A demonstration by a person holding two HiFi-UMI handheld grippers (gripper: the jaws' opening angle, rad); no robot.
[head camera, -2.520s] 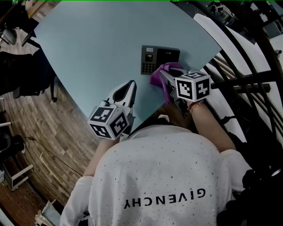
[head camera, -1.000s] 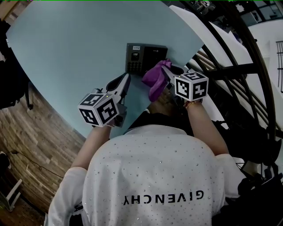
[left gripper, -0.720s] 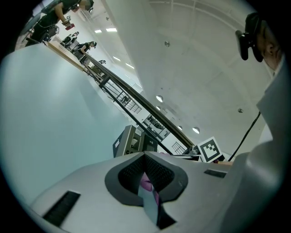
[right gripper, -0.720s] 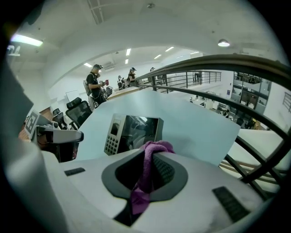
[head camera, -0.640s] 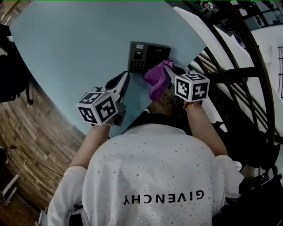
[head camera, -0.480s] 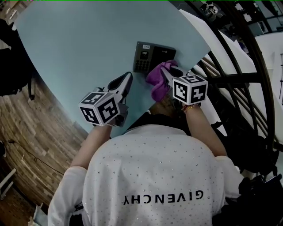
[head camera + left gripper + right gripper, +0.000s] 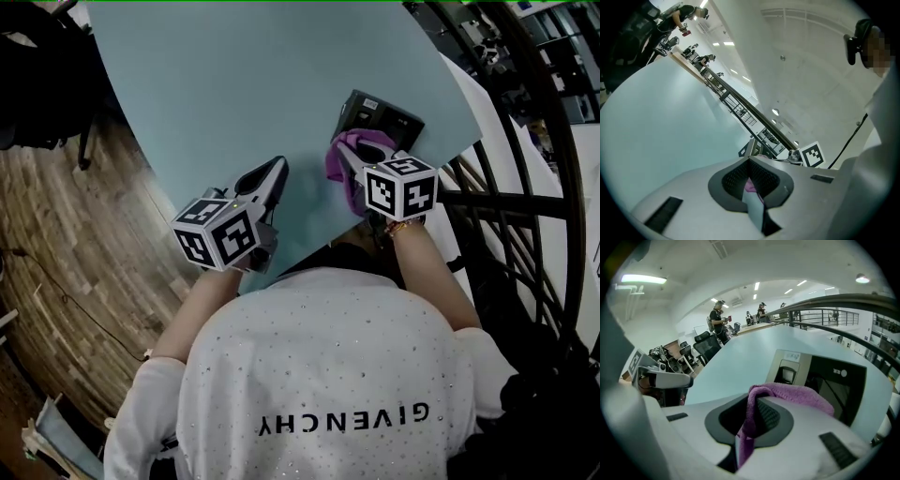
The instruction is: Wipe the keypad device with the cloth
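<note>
Head view first: the pale blue table [image 7: 234, 84] fills the upper part, and it sits turned in the frame compared with half a second ago, its edge running more steeply down toward me. With that, the keypad device [image 7: 384, 111] now shows higher and further right, tilted, close to the table's right edge. The purple cloth [image 7: 339, 164] has shifted too: a couple of seconds ago it lay by the device's near right corner, now it hangs at its near left edge, touching or just short of it. My right gripper [image 7: 345, 148] pinches that cloth; in the right gripper view the fabric [image 7: 792, 392] drapes over one jaw and runs down between the two, with the device [image 7: 820, 376] right ahead. My left gripper [image 7: 278, 169] hovers over bare table, well apart from the device, much as before. Its jaws look pressed together on nothing, I think; only a sliver shows between them.
</note>
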